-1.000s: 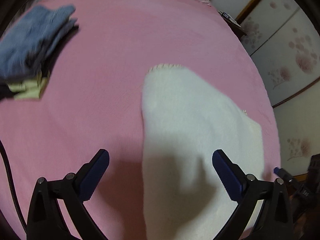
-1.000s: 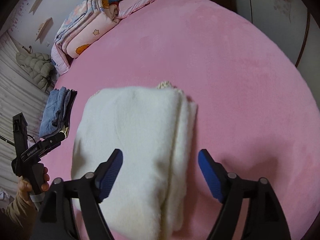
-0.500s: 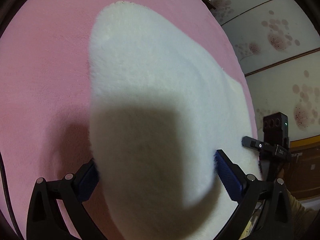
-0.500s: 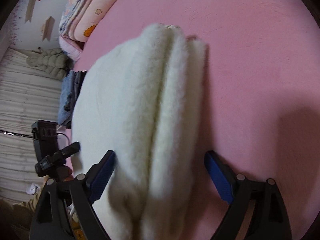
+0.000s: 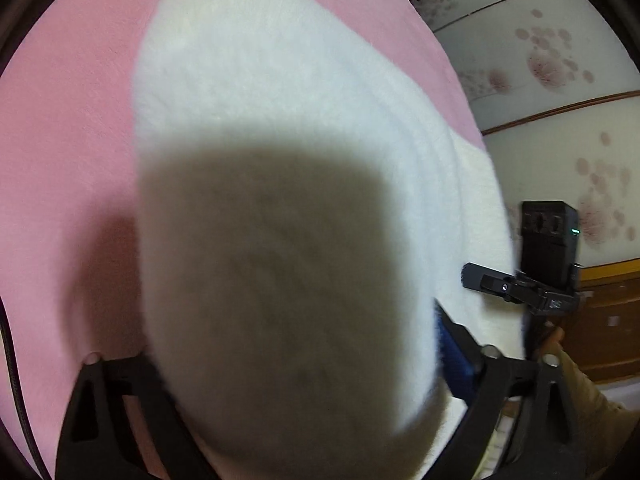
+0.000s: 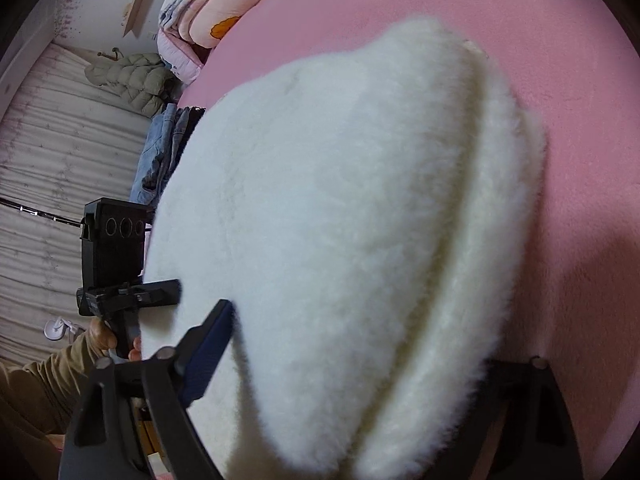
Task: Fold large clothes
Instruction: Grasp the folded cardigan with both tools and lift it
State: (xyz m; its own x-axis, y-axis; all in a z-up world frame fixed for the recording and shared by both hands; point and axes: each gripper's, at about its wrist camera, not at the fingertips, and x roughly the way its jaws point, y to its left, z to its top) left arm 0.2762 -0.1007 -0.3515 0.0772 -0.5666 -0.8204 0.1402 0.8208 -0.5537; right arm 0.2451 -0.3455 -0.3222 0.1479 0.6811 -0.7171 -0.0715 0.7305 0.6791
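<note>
A folded white fluffy garment [image 5: 280, 128] lies on the pink bed [image 5: 60, 140] and fills most of both views. My left gripper [image 5: 296, 360] is low over its near end with the jaws closing. The garment bulges between them and hides the left finger, so only the right blue pad [image 5: 452, 356] shows at the fleece's edge. My right gripper [image 6: 352, 360] straddles the other end of the garment [image 6: 340, 200], its jaws closing too. Its left pad [image 6: 208, 352] is beside the fleece and the right finger is covered. Each gripper shows in the other's view, the right gripper [image 5: 520, 284] and the left gripper [image 6: 120, 292].
Folded blue jeans [image 6: 160, 160] are stacked on the bed beyond the garment. Quilts [image 6: 208, 4] and a puffer jacket [image 6: 132, 76] lie at the head end. Flowered wardrobe doors [image 5: 540, 60] stand past the bed's right edge. A tan sleeve [image 6: 40, 376] holds the left gripper.
Both grippers have come down and tilted toward the garment, which now fills the views. The jaws have narrowed around its two ends, and the fleece now covers one finger of each.
</note>
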